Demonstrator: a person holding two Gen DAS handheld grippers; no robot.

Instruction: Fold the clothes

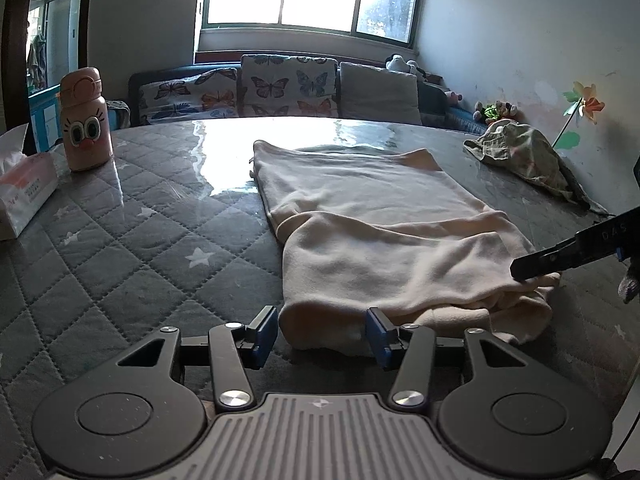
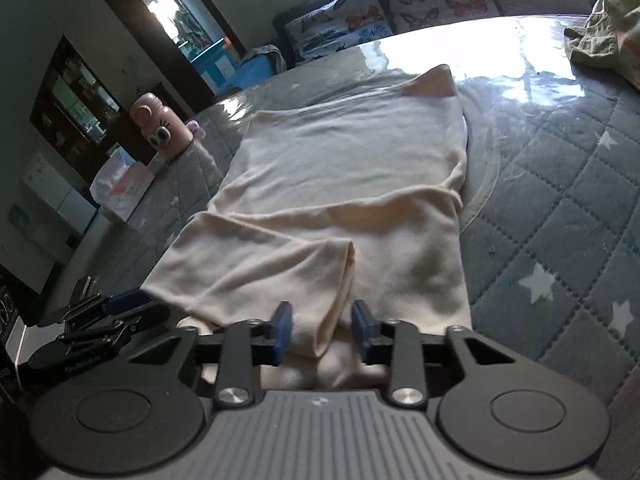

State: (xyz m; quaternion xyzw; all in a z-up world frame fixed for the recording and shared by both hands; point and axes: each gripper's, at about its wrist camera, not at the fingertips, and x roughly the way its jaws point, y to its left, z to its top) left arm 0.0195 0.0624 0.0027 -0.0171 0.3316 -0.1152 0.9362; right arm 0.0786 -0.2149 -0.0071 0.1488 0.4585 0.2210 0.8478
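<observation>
A cream garment (image 1: 372,216) lies folded lengthwise on the quilted grey table (image 1: 132,240), with a sleeve laid across its near end. My left gripper (image 1: 322,336) is open at the garment's near left corner, and the rolled cloth edge sits between its blue pads (image 1: 266,334). From the right, my right gripper (image 1: 536,266) reaches onto the near right corner. In the right wrist view the right gripper (image 2: 322,330) is open, with the sleeve fold of the garment (image 2: 344,168) lying loose between its fingers. The left gripper (image 2: 120,304) shows at that view's lower left.
A pink bottle (image 1: 86,120) and a tissue pack (image 1: 24,188) stand at the table's far left. A crumpled olive garment (image 1: 524,156) lies at the far right near the wall. A sofa with butterfly cushions (image 1: 288,86) is behind the table.
</observation>
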